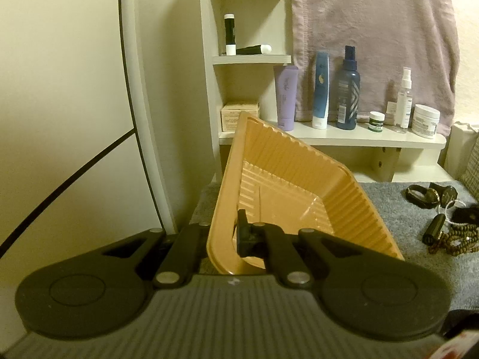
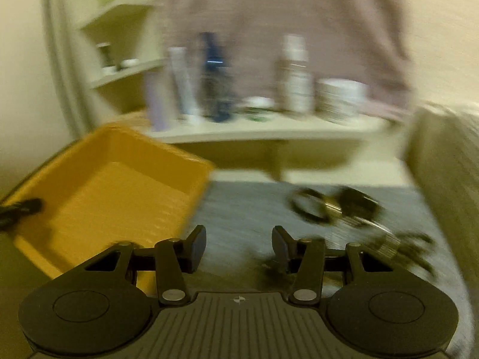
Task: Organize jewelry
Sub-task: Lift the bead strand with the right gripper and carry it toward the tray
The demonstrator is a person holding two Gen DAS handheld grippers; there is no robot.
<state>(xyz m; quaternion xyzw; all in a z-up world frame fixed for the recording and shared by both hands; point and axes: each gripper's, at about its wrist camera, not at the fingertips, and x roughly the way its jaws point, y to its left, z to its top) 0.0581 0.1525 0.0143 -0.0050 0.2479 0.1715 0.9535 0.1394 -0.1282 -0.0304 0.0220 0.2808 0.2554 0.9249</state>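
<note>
My left gripper (image 1: 224, 239) is shut on the near rim of an empty orange ribbed plastic tray (image 1: 287, 185) and holds it tilted up off the grey mat (image 1: 389, 197). A pile of jewelry (image 1: 443, 218) lies on the mat to the right: dark bracelets, a silver chain, brown beads and a small black case. In the blurred right wrist view my right gripper (image 2: 239, 245) is open and empty above the mat, between the tray (image 2: 113, 185) on its left and the jewelry (image 2: 338, 206) on its right.
A cream shelf (image 1: 359, 137) behind the mat carries several bottles, tubes and jars (image 1: 347, 89). Narrow shelves (image 1: 251, 56) on the left hold small black tubes and a box. A mauve towel (image 1: 374, 30) hangs behind. A cushion edge (image 1: 470, 161) is at far right.
</note>
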